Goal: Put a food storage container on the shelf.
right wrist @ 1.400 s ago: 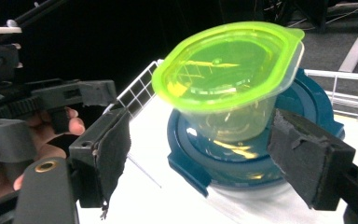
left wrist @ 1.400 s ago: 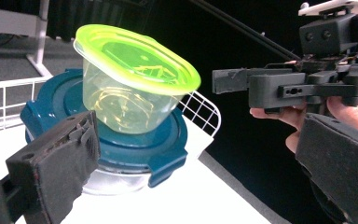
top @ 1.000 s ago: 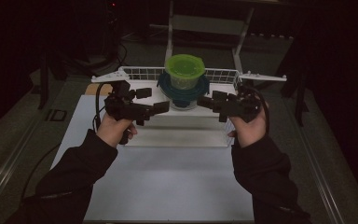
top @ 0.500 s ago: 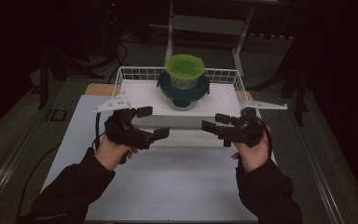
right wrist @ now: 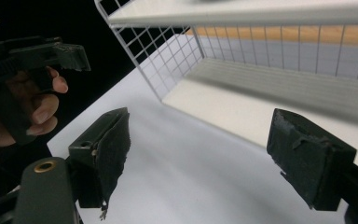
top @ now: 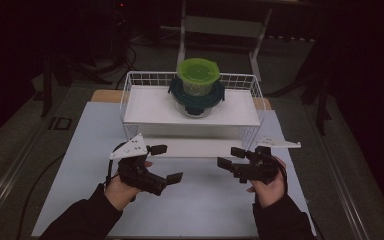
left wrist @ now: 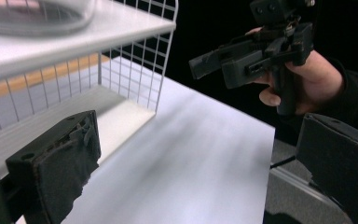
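Observation:
A white wire rack (top: 125, 100) stands at the back of the white mat. On its upper shelf (top: 150, 107) a green-lidded container (top: 198, 70) sits stacked on a clear tub with a dark teal lid (top: 196, 97). My left gripper (top: 167, 163) hangs low over the mat in front of the rack's left half, open and empty. My right gripper (top: 229, 157) mirrors it in front of the right half, also open and empty. The left gripper view looks past its wide jaws (left wrist: 200, 172) along the rack's front (left wrist: 140, 60) to the right gripper (left wrist: 251, 56). Between the right gripper's jaws (right wrist: 205, 154) there is only mat.
The white mat (top: 205, 200) covers the table in front of the rack. The rack's lower shelf (top: 195, 146) is bare. A wooden board edge (top: 105, 95) shows behind the rack, and a metal stand (top: 220, 25) rises further back. Dark floor surrounds the table.
Both hands have come down and back toward the near side, from beside the stacked containers to low in front of the rack. Both pairs of jaws stayed open and empty.

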A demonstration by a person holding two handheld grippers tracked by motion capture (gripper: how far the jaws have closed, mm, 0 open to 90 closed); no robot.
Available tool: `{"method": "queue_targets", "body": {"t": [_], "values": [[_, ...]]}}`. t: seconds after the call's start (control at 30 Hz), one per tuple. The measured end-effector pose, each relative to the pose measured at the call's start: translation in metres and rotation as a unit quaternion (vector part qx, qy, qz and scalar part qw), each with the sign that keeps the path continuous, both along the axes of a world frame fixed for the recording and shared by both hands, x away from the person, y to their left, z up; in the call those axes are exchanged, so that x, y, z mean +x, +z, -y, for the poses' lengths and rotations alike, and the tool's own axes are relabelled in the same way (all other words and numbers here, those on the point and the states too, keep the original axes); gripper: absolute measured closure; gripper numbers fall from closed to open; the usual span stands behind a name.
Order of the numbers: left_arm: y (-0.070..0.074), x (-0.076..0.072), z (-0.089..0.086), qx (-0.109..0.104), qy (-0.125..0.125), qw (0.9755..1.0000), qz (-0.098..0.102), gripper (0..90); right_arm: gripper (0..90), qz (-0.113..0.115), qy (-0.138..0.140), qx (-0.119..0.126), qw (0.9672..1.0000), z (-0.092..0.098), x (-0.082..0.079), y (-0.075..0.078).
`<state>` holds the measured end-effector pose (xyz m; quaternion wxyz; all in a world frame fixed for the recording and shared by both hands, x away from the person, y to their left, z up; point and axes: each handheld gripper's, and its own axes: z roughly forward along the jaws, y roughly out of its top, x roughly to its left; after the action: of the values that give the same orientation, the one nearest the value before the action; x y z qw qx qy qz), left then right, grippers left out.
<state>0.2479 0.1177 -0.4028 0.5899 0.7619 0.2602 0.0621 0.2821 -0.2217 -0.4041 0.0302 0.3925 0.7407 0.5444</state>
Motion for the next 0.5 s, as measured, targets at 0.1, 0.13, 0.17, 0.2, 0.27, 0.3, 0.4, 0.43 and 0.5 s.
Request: {"method": "queue_targets", "body": {"t": [0.1, 0.13, 0.17, 0.2, 0.27, 0.3, 0.4, 0.43, 0.5], "values": [[-0.009, -0.005, 0.001, 0.007, -0.006, 1.0000, 0.001, 0.0, 20.8, -0.001, 0.003, -0.007, 1.0000, 0.001, -0.005, -0.011], [-0.012, -0.006, 0.002, 0.011, -0.009, 0.9999, 0.002, 0.0, 20.8, 0.000, 0.005, -0.012, 0.9999, 0.002, -0.006, -0.014], [-0.014, -0.008, 0.002, 0.015, -0.010, 0.9998, 0.002, 0.0, 20.8, -0.001, 0.006, -0.015, 0.9999, 0.002, -0.008, -0.018], [-0.017, -0.011, 0.002, 0.016, -0.011, 0.9998, 0.004, 0.0, 20.8, -0.002, 0.007, -0.016, 0.9998, 0.002, -0.010, -0.021], [-0.020, -0.013, 0.002, 0.019, -0.011, 0.9997, 0.007, 0.0, 20.9, -0.005, 0.006, -0.016, 0.9998, 0.004, -0.014, -0.028], [-0.026, -0.016, 0.002, 0.023, -0.013, 0.9996, 0.006, 0.0, 21.0, -0.006, 0.005, -0.018, 0.9998, 0.004, -0.015, -0.032], [-0.036, -0.021, 0.002, 0.030, -0.014, 0.9994, 0.001, 0.0, 20.9, -0.014, 0.006, -0.020, 0.9997, 0.004, -0.020, -0.042], [-0.039, -0.022, 0.002, 0.030, -0.016, 0.9994, 0.001, 0.0, 21.0, -0.016, 0.006, -0.021, 0.9996, 0.005, -0.021, -0.045], [-0.044, -0.025, 0.001, 0.030, -0.015, 0.9994, 0.000, 0.0, 21.0, -0.014, 0.004, -0.019, 0.9997, 0.007, -0.025, -0.050]]}}
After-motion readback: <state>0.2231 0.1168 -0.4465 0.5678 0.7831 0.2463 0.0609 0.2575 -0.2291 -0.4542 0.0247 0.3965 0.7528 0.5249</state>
